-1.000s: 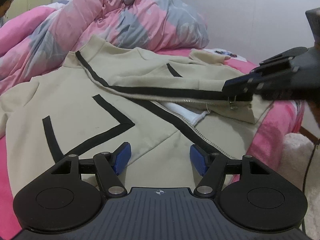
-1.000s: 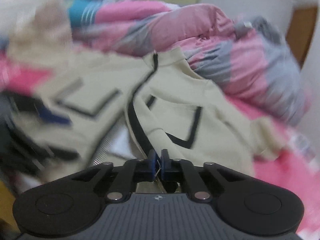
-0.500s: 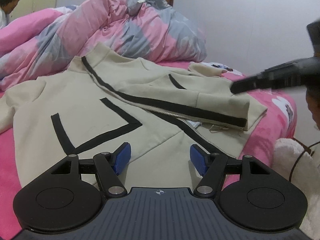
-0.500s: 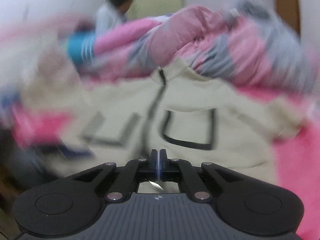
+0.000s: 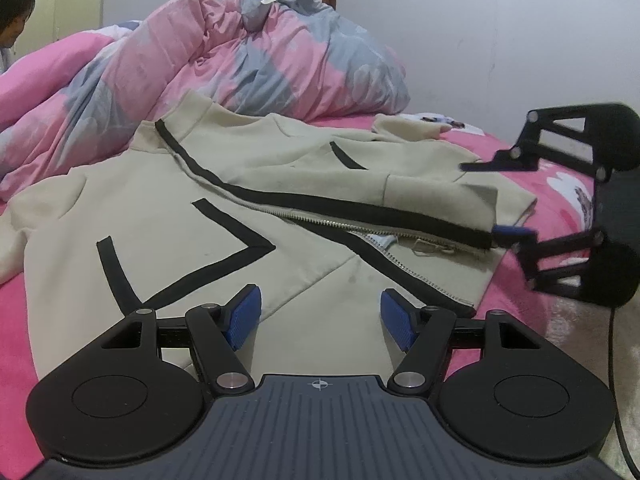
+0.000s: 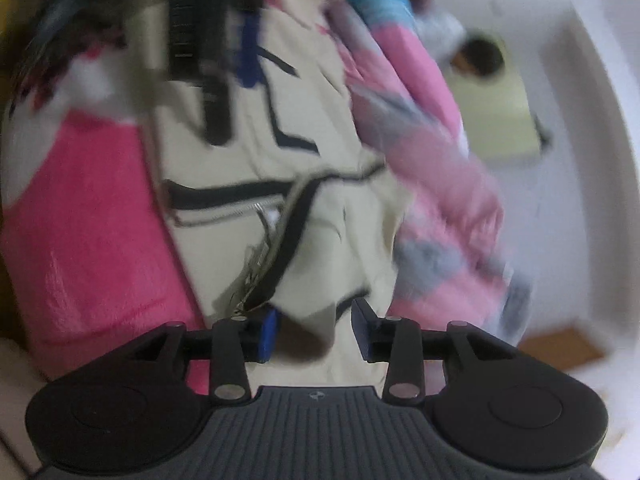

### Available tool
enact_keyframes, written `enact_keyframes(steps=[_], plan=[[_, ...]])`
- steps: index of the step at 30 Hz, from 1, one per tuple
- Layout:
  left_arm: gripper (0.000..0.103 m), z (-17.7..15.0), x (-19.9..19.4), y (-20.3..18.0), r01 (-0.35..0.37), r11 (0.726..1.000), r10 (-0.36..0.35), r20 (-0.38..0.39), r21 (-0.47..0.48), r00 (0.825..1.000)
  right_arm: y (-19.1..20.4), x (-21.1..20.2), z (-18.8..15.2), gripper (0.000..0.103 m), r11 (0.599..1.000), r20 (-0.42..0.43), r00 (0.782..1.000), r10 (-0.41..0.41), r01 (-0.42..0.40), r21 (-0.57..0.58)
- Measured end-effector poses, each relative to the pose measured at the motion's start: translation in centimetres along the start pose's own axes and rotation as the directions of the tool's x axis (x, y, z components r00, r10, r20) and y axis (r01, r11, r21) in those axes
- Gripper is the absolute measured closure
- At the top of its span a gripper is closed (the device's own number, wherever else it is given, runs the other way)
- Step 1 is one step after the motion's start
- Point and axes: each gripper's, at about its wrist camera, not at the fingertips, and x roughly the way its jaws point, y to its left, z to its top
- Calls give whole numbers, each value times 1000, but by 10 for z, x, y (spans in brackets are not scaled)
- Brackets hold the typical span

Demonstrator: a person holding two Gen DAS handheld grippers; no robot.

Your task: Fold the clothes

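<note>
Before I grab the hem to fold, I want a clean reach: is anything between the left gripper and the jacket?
Nothing visible. The left gripper hangs open right over the jacket, with only bare fabric ahead. The right gripper, opening, sits off at the hem corner.

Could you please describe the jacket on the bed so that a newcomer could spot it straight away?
On the bright pink bed, in front of the heaped pink-and-grey duvet, the jacket lies spread flat. It is the only cream garment there, with black angular stripes and a half-open metal zip.

My left gripper [image 5: 320, 316]: matt black plastic, ribbed blue pads [image 5: 242, 316]; jacket [image 5: 224, 216] soft matt cloth, metal zip [image 5: 340, 226]; quilt [image 5: 248, 52] crumpled cloth.
</note>
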Motion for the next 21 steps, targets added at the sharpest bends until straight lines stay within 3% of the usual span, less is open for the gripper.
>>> enact_keyframes(steps=[3,5,6,7,8,9,10,12,14,16,17,20,21], plan=[[36,0,0,-1,-5,1000,5,-2,-1,1000,25,0,0,65,983,97,995,-8,26,-184],[36,0,0,-1,-6,1000,6,-2,-5,1000,25,-1,1,75,983,129,991,24,0,-185],[36,1,0,0,-6,1000,5,-2,-7,1000,15,-1,3,89,993,131,990,45,-30,-110],[36,1,-1,0,-4,1000,4,-3,-8,1000,-4,-1,4,93,996,133,988,77,-83,34],[36,1,-1,1,-3,1000,3,-4,-10,1000,-26,-2,3,95,971,142,984,111,-138,193],[36,2,-2,1,-1,1000,1,-5,-13,1000,-48,-2,0,96,913,164,975,148,-198,357],[36,2,-3,3,3,1000,-3,-6,-16,1000,-73,-2,-9,97,800,212,958,192,-277,532],[36,2,-5,5,9,1000,-9,-7,-24,1000,-114,2,-35,98,474,337,909,246,-417,776],[36,1,-6,7,10,999,-11,-9,-33,1000,-129,13,-60,98,177,446,849,282,-503,846],[36,1,-7,8,9,999,-9,-8,-41,1000,-126,32,-76,97,-57,505,791,346,-520,853],[36,1,-8,8,6,999,-7,-7,-42,1000,-121,38,-77,97,-93,509,769,387,-517,851],[36,1,-11,8,0,999,0,-8,-40,1000,-101,40,-60,97,44,431,769,473,-509,860],[36,0,-12,8,-1,999,1,-8,-40,1000,-95,36,-50,96,128,395,785,478,-507,853]])
